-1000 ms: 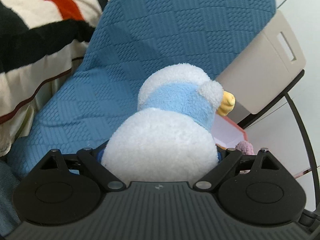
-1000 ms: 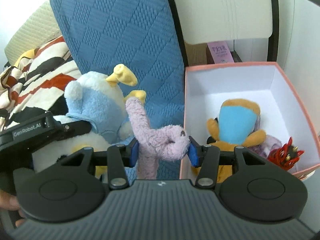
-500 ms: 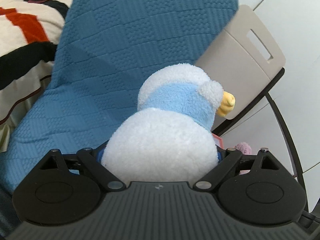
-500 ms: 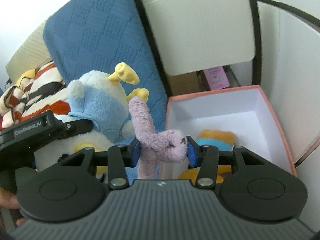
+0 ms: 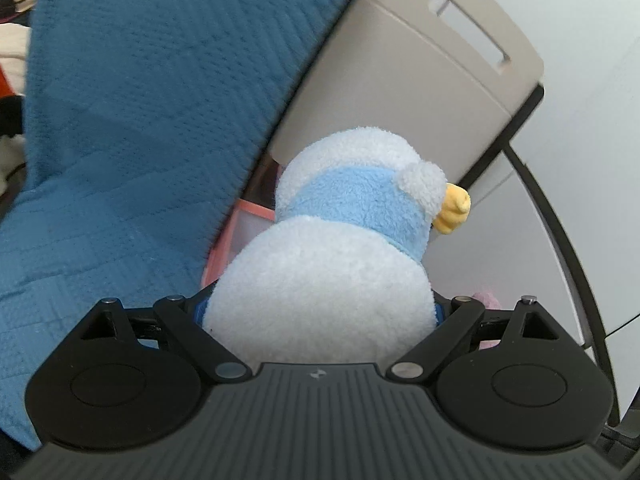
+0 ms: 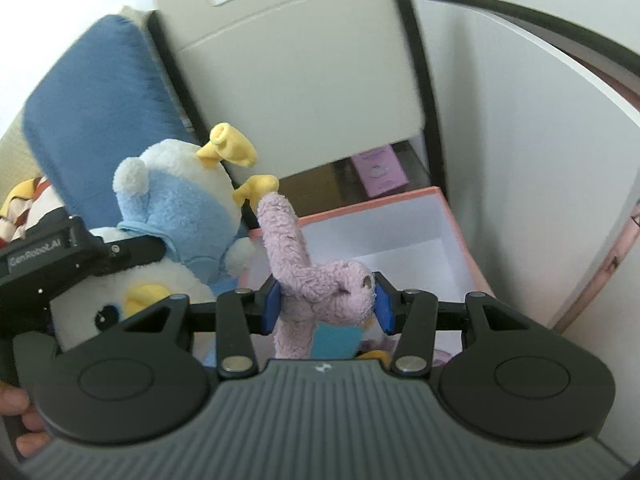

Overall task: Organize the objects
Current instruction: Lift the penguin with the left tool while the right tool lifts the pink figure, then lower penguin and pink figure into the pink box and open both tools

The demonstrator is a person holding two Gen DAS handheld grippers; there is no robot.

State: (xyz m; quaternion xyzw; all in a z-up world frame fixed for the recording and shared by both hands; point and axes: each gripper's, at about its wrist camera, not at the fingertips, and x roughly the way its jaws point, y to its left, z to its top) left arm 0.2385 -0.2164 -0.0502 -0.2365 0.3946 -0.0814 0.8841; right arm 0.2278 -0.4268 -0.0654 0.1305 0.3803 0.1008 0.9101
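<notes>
My left gripper is shut on a white and light-blue plush duck with a yellow beak; it holds the duck in the air, above the near edge of the pink box. The same duck shows at the left of the right wrist view. My right gripper is shut on a pale purple plush with a long limb sticking up. It hangs over the pink box, whose white inside holds an orange and blue plush, partly hidden.
A blue quilted cushion fills the left. A beige chair back with a black frame stands behind the box. A purple carton lies under the chair. A white wall is to the right.
Both grippers have risen and swung right toward the box with their plush toys. The striped blanket has left the left view; the chair back and box rim now show there.
</notes>
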